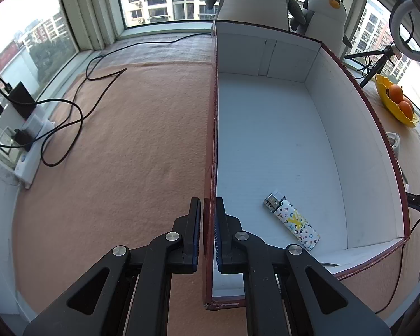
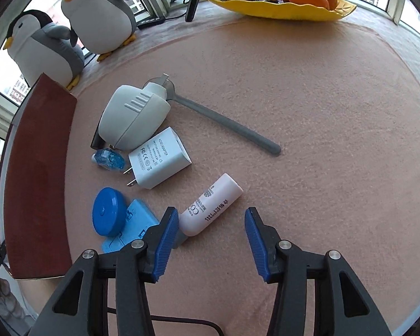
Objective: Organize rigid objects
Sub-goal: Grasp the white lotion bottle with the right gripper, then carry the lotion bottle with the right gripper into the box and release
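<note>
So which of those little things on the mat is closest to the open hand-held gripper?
The pale pink tube with printed text. Its lower end lies just inside the right hand-held gripper, against the left finger; the white charger and blue round case lie further left.

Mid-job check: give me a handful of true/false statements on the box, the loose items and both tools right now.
1. The left tool is clamped on the box wall. True.
2. The box is empty. False: a patterned lighter lies on its floor.
3. The right tool is shut on the pink tube. False: its jaws stand apart, with only the tube's near end beside the left pad.
4. The white charger lies on the mat, outside the box. True.
5. The grey spoon sits in the yellow dish. False: it lies on the mat.
</note>
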The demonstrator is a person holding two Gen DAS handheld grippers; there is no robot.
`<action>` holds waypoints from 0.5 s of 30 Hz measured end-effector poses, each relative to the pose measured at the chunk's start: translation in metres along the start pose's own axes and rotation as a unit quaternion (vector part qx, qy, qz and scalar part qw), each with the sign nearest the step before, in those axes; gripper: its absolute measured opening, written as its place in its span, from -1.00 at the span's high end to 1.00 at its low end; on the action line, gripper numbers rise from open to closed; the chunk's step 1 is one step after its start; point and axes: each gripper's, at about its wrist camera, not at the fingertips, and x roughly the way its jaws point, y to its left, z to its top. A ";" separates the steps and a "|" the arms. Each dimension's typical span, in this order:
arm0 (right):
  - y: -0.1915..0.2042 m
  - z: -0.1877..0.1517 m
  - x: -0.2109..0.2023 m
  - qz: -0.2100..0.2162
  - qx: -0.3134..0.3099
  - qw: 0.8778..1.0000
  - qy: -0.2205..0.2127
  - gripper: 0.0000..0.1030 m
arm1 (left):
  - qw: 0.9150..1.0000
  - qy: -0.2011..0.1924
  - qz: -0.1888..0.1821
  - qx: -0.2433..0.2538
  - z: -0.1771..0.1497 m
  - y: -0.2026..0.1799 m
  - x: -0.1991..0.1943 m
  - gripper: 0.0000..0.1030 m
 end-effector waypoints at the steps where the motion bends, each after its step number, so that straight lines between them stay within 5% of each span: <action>1: 0.001 0.000 0.002 -0.002 -0.004 1.000 0.003 0.28 | 1.000 0.000 0.000 -0.001 0.000 0.000 0.000 0.85; 6: 0.006 0.001 0.005 -0.018 -0.023 1.000 0.004 0.64 | 1.000 0.002 0.000 -0.006 0.000 0.000 0.000 0.85; 15: 0.006 -0.001 -0.006 -0.020 -0.036 0.999 -0.011 0.65 | 1.000 0.002 0.003 -0.014 -0.001 0.001 0.000 0.85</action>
